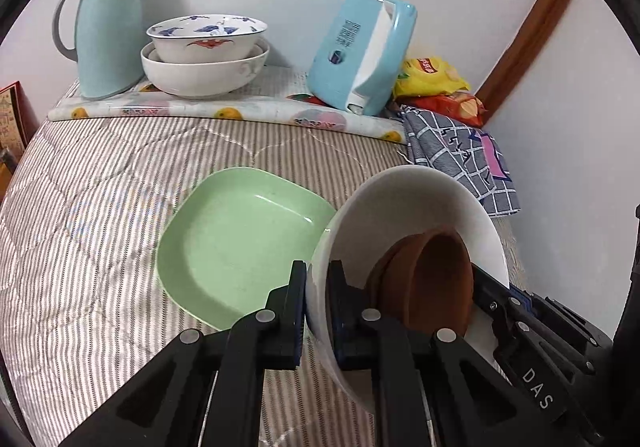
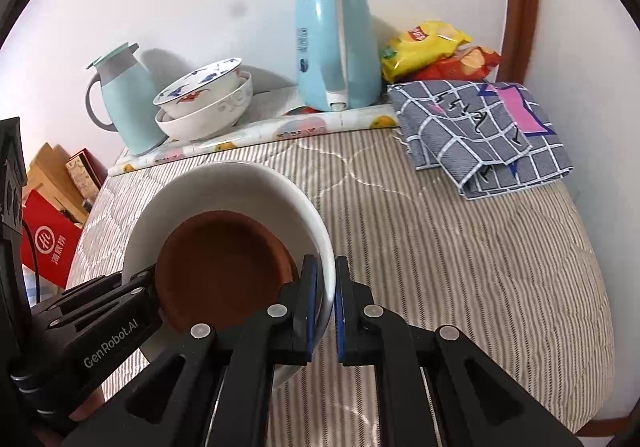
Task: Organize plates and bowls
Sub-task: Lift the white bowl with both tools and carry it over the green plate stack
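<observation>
A large white bowl with a brown dish inside is held above the striped table. My left gripper is shut on its left rim; my right gripper is shut on the opposite rim of the white bowl, where the brown dish shows again. A green square plate lies on the cloth left of the bowl. Two stacked bowls, a patterned one inside a white one, stand at the back.
At the back stand a light-blue thermos jug and a blue kettle on a fruit-print mat. Snack bags and a folded checked cloth lie at back right. Red boxes sit beyond the left edge.
</observation>
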A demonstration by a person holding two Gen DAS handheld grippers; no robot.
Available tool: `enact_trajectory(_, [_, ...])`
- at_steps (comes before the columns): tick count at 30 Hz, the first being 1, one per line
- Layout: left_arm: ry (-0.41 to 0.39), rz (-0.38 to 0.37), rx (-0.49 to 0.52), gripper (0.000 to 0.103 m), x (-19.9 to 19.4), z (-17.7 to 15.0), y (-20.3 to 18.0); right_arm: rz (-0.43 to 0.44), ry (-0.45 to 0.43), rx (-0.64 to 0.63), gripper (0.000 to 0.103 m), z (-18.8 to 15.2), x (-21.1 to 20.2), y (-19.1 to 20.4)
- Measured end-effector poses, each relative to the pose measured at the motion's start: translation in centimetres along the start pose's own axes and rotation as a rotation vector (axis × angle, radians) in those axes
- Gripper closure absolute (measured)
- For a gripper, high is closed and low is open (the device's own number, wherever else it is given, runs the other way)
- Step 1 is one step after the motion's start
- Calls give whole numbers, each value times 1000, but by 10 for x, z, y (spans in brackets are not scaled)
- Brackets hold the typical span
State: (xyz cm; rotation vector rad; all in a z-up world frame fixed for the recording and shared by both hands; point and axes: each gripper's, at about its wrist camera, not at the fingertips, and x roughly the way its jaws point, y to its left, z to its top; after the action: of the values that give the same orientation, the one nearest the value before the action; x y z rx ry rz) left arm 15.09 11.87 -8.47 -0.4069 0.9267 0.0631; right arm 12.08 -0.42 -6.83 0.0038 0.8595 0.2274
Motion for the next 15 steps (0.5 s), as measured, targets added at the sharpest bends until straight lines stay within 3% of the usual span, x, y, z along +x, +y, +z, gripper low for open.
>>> enact_trajectory(15, [-16, 13, -8, 92, 2, 11, 25, 18, -1, -23, 95, 11, 12, 24])
